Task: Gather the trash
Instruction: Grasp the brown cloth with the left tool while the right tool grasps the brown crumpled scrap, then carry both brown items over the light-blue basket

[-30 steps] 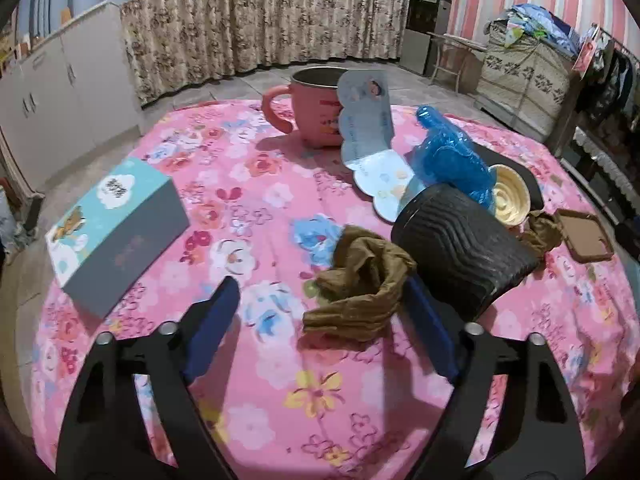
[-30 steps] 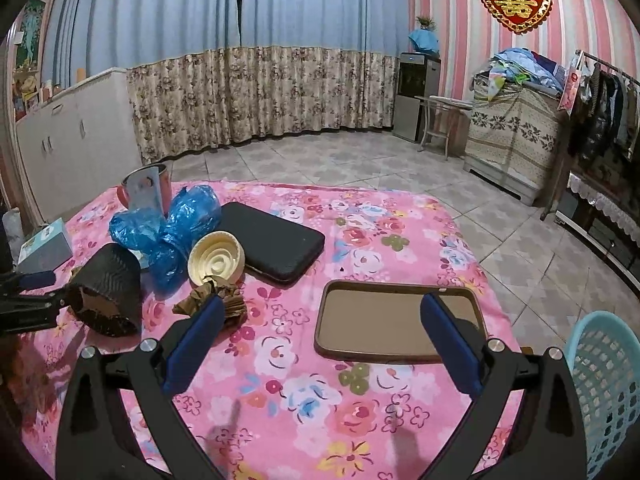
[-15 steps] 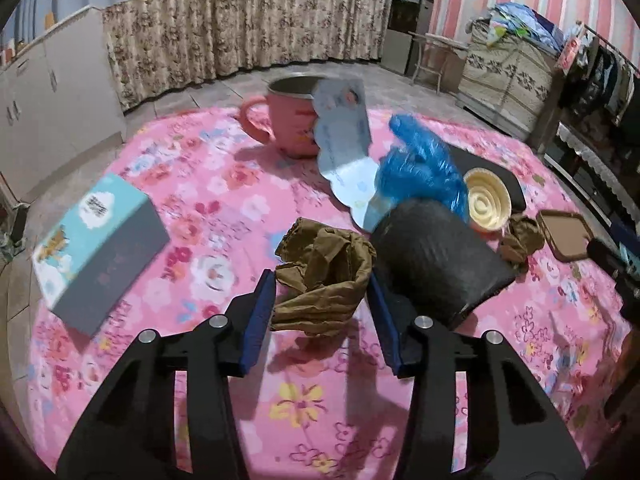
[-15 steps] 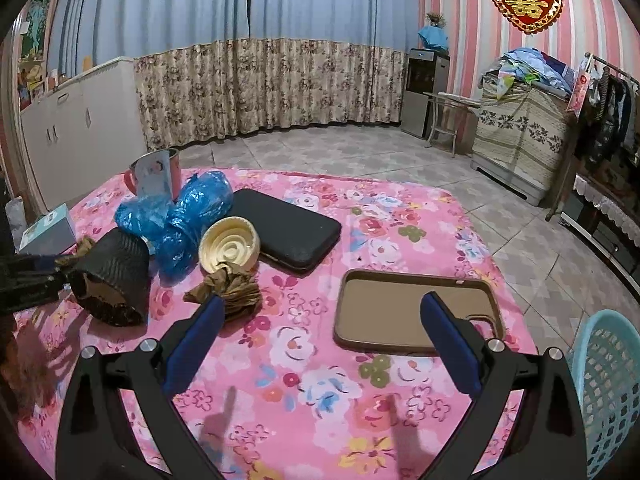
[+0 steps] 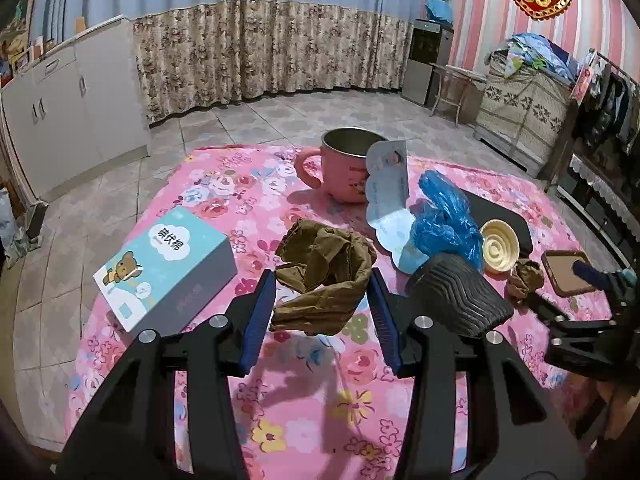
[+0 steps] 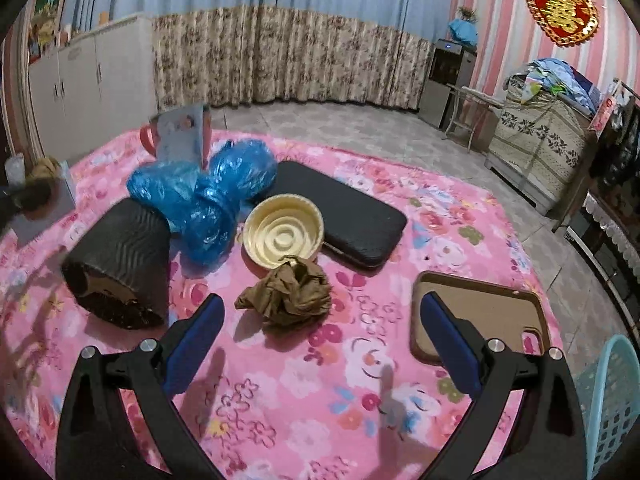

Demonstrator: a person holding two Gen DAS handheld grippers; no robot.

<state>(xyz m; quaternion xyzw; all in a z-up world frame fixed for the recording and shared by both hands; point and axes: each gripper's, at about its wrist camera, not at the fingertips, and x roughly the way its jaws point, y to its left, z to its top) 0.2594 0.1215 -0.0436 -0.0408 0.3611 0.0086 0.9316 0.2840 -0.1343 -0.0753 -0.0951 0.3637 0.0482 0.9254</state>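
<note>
Left claw [image 5: 322,300]: I pinch the brown paper wad [image 5: 324,276], frame centre, lifted off the surface [image 5: 312,400].
Right claw [image 6: 320,344]: spread wide, empty, near the second brown wad [image 6: 290,296].

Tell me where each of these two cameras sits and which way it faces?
Left wrist: rides the left gripper, looking along its fingers, shut on crumpled brown paper; the right gripper shows too.
Right wrist: rides the right gripper, open before another brown paper wad.
Shared: black ribbed cup, blue plastic bags.
</note>
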